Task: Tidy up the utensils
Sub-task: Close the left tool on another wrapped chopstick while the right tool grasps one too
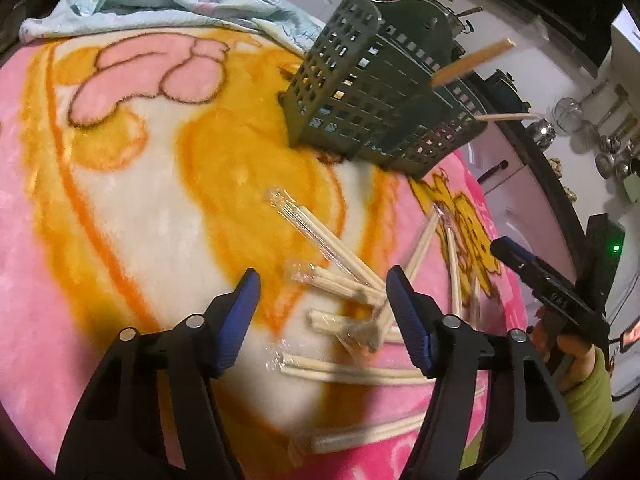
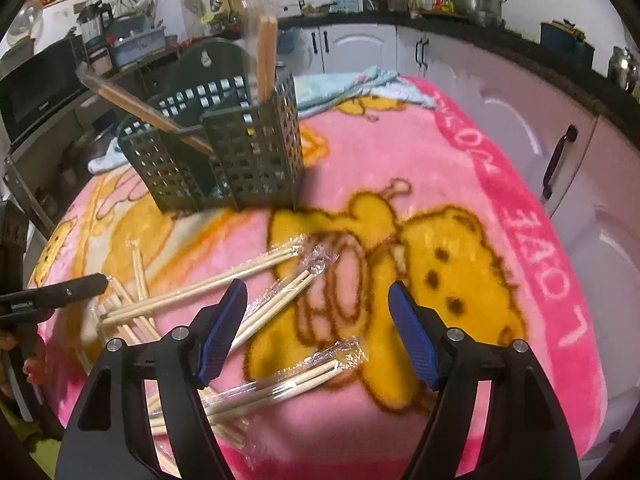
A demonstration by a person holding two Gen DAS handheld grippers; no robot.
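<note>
Several plastic-wrapped pairs of wooden chopsticks [image 1: 340, 256] lie scattered on a pink and yellow cartoon blanket [image 1: 168, 184]. A dark green perforated utensil holder [image 1: 372, 108] stands behind them with two wrapped pairs sticking out of it; it also shows in the right wrist view [image 2: 228, 148]. My left gripper [image 1: 322, 292] is open and empty, just above the pile. My right gripper [image 2: 318, 300] is open and empty above wrapped chopsticks [image 2: 280, 292]; it shows at the right of the left wrist view [image 1: 516, 256].
A crumpled light blue cloth [image 1: 160, 4] lies at the blanket's far edge. Kitchen cabinets [image 2: 540, 120] and a counter with pots and bottles [image 2: 476, 0] surround the table. A microwave [image 2: 36, 88] stands at the left.
</note>
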